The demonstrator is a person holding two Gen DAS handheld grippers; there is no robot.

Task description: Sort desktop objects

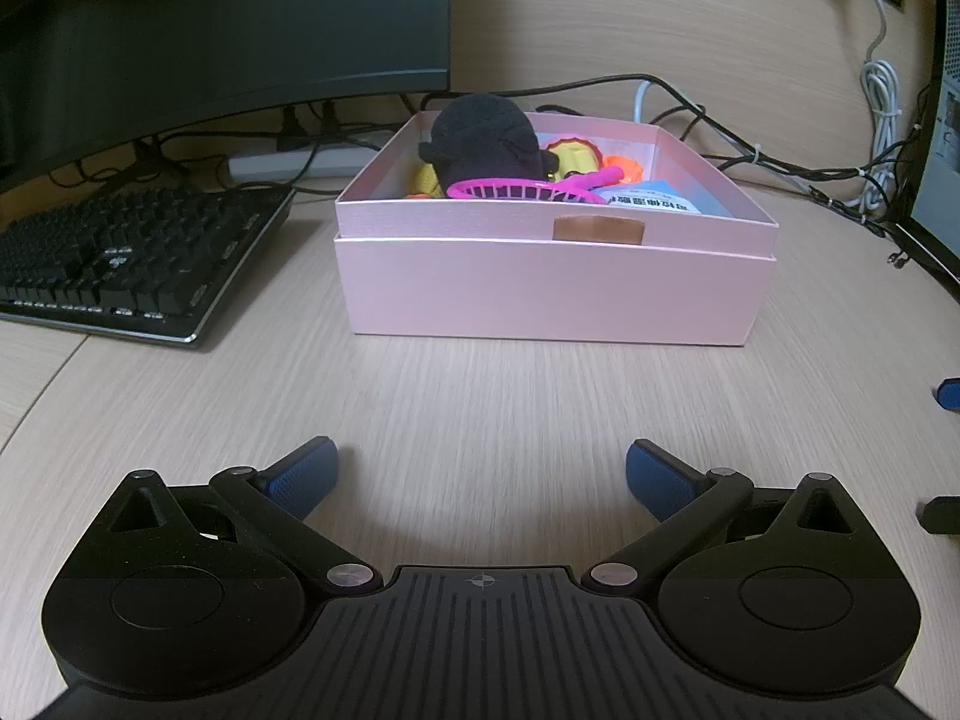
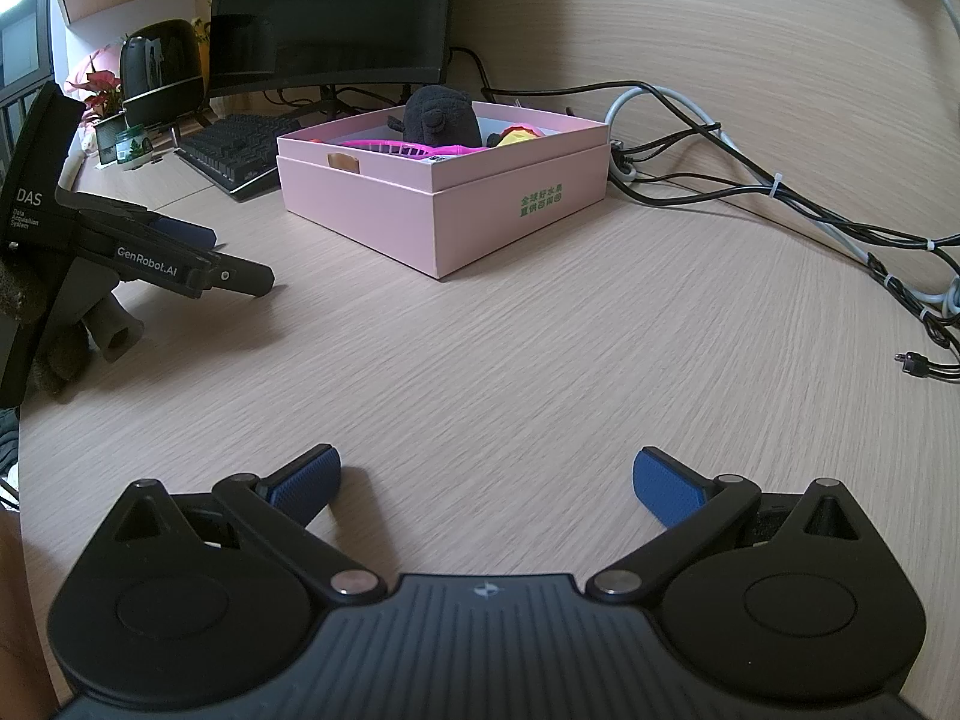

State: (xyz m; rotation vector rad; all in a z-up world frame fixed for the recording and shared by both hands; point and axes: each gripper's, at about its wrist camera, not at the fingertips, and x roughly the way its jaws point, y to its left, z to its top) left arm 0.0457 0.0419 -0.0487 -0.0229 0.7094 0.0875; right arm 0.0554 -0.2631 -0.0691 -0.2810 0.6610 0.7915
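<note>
A pink box (image 1: 552,288) stands on the wooden desk ahead of my left gripper (image 1: 482,477), which is open and empty, low over the desk. In the box lie a black plush toy (image 1: 480,141), a pink plastic racket (image 1: 522,189), yellow and orange toys (image 1: 576,156) and a blue packet (image 1: 654,198). In the right wrist view the pink box (image 2: 456,204) sits further off, with the plush toy (image 2: 441,114) inside. My right gripper (image 2: 487,483) is open and empty. The left gripper (image 2: 234,267) shows at the left of that view.
A black keyboard (image 1: 126,258) lies left of the box under a monitor (image 1: 228,18). Cables (image 1: 780,162) run behind and right of the box; they also show in the right wrist view (image 2: 780,198). A dark speaker (image 2: 159,69) and small jars (image 2: 129,147) stand far left.
</note>
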